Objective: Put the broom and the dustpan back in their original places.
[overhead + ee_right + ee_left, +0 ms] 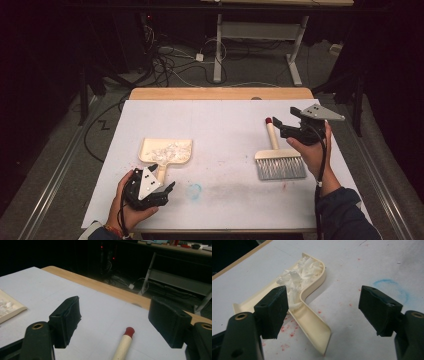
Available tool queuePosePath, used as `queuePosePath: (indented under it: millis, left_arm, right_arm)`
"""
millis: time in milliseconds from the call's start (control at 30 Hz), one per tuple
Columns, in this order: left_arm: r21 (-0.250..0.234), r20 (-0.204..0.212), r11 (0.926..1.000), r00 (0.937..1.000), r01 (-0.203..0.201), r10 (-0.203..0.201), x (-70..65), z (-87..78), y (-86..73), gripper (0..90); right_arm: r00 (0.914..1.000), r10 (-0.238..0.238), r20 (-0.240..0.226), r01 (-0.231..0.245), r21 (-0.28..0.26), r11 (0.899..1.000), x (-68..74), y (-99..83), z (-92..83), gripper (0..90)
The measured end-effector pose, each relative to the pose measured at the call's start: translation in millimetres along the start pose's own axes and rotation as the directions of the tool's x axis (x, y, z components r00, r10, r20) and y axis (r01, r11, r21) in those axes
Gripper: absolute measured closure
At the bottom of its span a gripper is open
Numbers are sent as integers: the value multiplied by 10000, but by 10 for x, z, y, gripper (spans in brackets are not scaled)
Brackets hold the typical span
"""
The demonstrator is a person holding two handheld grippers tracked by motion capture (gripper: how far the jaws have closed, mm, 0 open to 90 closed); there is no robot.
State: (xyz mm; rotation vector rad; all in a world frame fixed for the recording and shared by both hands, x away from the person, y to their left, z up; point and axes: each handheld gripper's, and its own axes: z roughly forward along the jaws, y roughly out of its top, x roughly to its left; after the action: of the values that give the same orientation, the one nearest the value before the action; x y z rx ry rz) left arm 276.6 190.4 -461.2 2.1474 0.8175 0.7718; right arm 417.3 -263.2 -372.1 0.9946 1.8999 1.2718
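The dustpan (pixel 166 151) lies on the white sheet of the desk (pixel 225 115), its tray loaded with white shreds (pixel 167 150) and its handle pointing toward the person. To the right of the dustpan, well apart from it, the hand brush (pixel 276 159) lies flat, bristles toward the person and its red-tipped handle pointing away. A faint blue ring (pixel 194 190) is drawn on the sheet just right of the dustpan's handle.

The left gripper (pixel 159 194) sits at the near end of the dustpan's handle with its fingers (pixel 272 312) spread wide and nothing pinched; in the left gripper view the handle runs up between them but lies close to the left finger, apart from both pads. The right gripper (pixel 278 125) hovers to the right of the dustpan, above the brush handle, its fingers (pixel 67 318) also spread and empty; the right gripper view shows the red tip (pixel 129 331) on the sheet below and between them, clearly untouched.

The sweeping looks finished, with both tools set down. If the pan is to be lifted next, the left gripper would do well to centre on the handle before closing, grip it near the tray, and keep the pan level so the loose shreds stay inside.
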Motion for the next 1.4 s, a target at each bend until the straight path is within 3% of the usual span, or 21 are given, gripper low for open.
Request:
queuePosePath:
  millis: [667, 1067, 1400]
  left_arm:
    - [38, 62, 10000, 10000, -45, 44, -9, 10, 0, 222]
    - [44, 63, 10000, 10000, -54, 54, -8, 11, 1, 222]
    - [-1, 44, 10000, 10000, -43, 43, -14, 0, 4, 219]
  right_arm:
    - [9929, -1026, -602, 985, -675, 9928, 242, 84, -374, 252]
    - [9879, -1432, -597, 1409, -422, 9891, 333, -27, -516, 251]
    - [9840, -1696, -537, 1668, -522, 9846, 356, -166, -683, 251]
